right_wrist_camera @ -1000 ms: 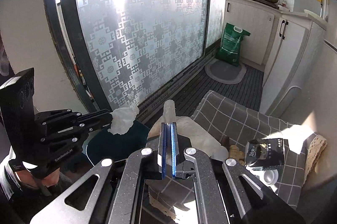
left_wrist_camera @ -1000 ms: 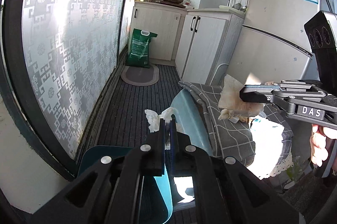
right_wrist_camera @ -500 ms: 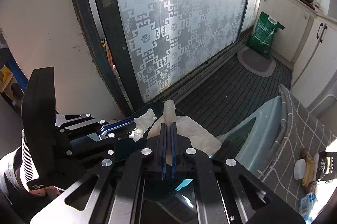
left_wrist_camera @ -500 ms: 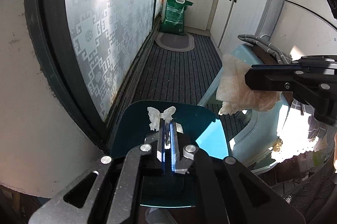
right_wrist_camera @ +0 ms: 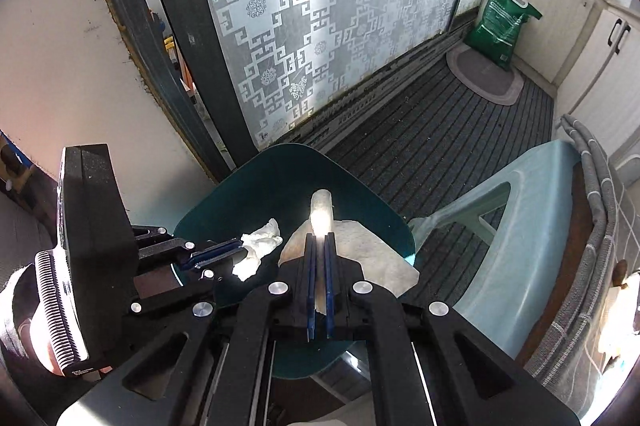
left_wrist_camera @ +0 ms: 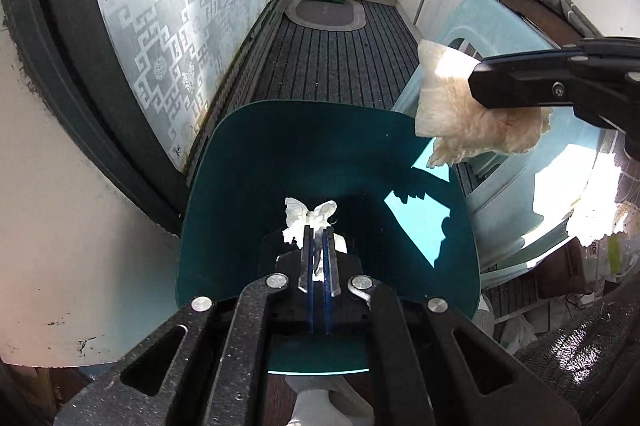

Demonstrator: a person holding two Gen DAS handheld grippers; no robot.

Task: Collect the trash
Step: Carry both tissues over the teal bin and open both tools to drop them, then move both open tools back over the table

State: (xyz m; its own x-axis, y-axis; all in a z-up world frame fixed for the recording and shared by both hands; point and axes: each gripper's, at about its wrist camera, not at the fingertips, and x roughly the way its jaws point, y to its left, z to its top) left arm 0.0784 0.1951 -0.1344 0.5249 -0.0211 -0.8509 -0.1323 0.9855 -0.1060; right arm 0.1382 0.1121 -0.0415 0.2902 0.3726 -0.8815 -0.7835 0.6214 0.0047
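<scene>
Trash, two pieces. Left gripper (left_wrist_camera: 318, 246) pinches white tissue wad (left_wrist_camera: 310, 220) directly over the teal bin (left_wrist_camera: 248, 186) mouth, nearer its centre. To the right, right gripper (right_wrist_camera: 319, 254) clamps a larger stained paper towel (left_wrist_camera: 472, 122), hanging above the bin's right rim. Likely release: straight down.

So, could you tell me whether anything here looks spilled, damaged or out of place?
Nothing stands out. Both jaws are shut on crumpled paper, the white tissue and the stained napkin, held over the open teal bin, and none lies on the floor.
</scene>
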